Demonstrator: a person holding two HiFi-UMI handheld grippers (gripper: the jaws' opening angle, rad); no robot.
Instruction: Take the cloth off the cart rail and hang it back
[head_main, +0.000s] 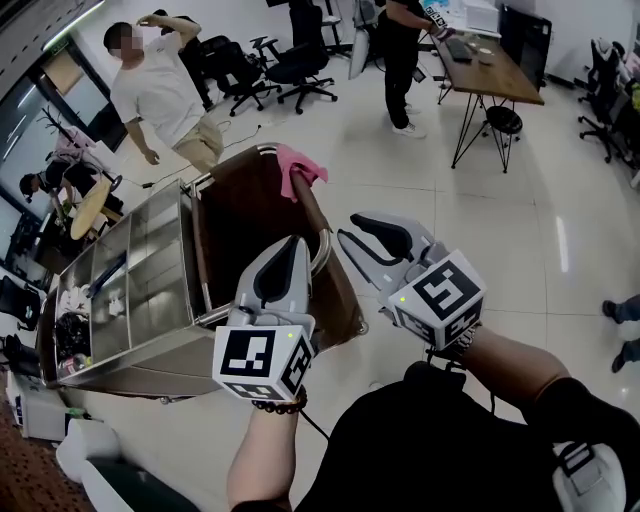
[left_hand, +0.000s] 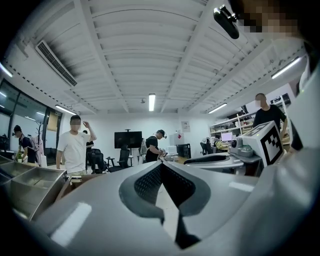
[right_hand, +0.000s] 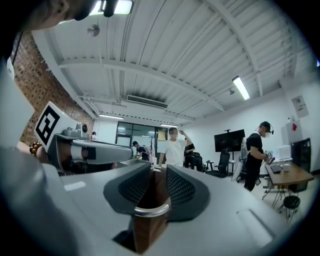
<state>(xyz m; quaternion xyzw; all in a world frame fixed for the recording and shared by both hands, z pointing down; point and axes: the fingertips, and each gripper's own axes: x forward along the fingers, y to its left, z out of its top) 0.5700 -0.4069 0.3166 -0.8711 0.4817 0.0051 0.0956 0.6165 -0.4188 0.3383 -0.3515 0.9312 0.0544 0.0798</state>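
Head view: cart (head_main: 150, 270) on glossy floor (head_main: 480, 250)

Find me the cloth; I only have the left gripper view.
Observer: The pink cloth hangs on the rail, at its far end.
Operator: Report the right gripper.
Observer: The right gripper has its jaws apart and grips nothing; the rail shows through the gap.
Operator: Say how near the cloth we are.
Observer: Short of it: the left gripper and the right one are both at the rail's near end.
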